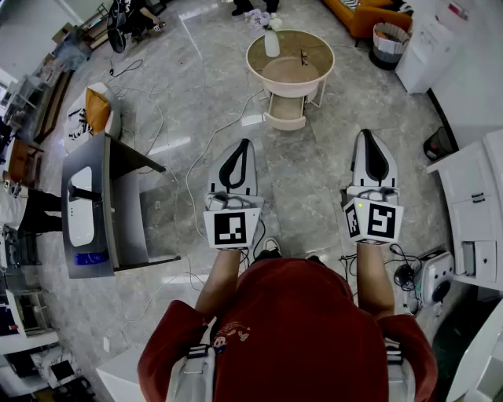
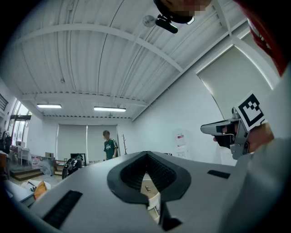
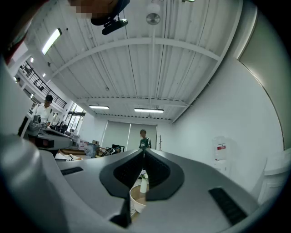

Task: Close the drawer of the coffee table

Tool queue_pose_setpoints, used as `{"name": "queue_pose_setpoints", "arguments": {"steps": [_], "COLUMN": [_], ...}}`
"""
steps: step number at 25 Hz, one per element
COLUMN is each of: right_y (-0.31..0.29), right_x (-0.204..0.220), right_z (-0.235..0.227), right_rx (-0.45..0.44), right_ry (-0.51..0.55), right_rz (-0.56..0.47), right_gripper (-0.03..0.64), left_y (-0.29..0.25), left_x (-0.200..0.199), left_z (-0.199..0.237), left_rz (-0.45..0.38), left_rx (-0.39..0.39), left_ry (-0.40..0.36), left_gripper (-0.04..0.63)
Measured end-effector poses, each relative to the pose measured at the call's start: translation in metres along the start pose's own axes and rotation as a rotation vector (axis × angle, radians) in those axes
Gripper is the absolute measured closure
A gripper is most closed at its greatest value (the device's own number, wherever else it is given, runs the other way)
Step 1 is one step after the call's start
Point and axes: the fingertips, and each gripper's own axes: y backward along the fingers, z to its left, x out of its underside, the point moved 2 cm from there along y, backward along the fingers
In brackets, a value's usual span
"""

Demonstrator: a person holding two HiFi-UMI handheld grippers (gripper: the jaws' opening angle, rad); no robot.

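The round coffee table [image 1: 258, 49] stands far ahead on the grey floor, with a white vase [image 1: 271, 43] of flowers on top. Its white drawer [image 1: 285, 118] sticks out toward me below the tabletop. My left gripper [image 1: 246, 143] and right gripper [image 1: 367, 133] are held side by side, well short of the table, both shut and empty. In the left gripper view the left gripper [image 2: 146, 153] has its jaws meeting at the tip, and the table [image 2: 152, 200] shows through the gap. In the right gripper view the right gripper [image 3: 144, 151] frames the table [image 3: 135, 199] and vase [image 3: 143, 184].
A grey desk [image 1: 102, 204] stands at the left, white cabinets [image 1: 471, 204] at the right. Cables [image 1: 203, 153] trail over the floor between me and the table. A bin [image 1: 387, 43] and an orange sofa [image 1: 361, 14] lie beyond. A person in green [image 3: 143, 139] stands far off.
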Motion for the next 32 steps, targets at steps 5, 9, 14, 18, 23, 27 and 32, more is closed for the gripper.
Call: {"name": "queue_pose_setpoints", "arguments": {"steps": [5, 9, 14, 18, 23, 27, 32], "right_y": [-0.003, -0.005, -0.012, -0.02, -0.034, -0.043, -0.047], "right_x": [0.009, 0.013, 0.015, 0.016, 0.017, 0.022, 0.029], "right_z": [-0.012, -0.013, -0.01, 0.003, 0.025, 0.041, 0.059], "right_rx": [0.015, 0.013, 0.008, -0.018, -0.013, -0.009, 0.014], "right_ry": [-0.009, -0.01, -0.013, -0.033, -0.045, -0.039, -0.029], "right_rz": [0.007, 0.015, 0.006, -0.016, -0.015, -0.016, -0.001], "right_gripper": [0.591, 0.592, 0.591, 0.591, 0.591, 0.591, 0.591], "left_y": [-0.009, -0.01, -0.015, -0.013, -0.009, -0.008, -0.012], "left_x": [0.001, 0.004, 0.006, 0.011, 0.019, 0.026, 0.037], "left_z": [-0.001, -0.003, 0.002, 0.017, 0.046, 0.066, 0.082], "left_rz": [-0.011, -0.012, -0.01, -0.01, -0.013, -0.017, -0.018], "left_rx": [-0.014, -0.018, -0.021, -0.037, -0.055, -0.045, -0.016], "left_ry": [0.01, 0.016, 0.019, 0.027, 0.037, 0.032, 0.027], "left_gripper": [0.583, 0.582, 0.582, 0.582, 0.583, 0.583, 0.582]}}
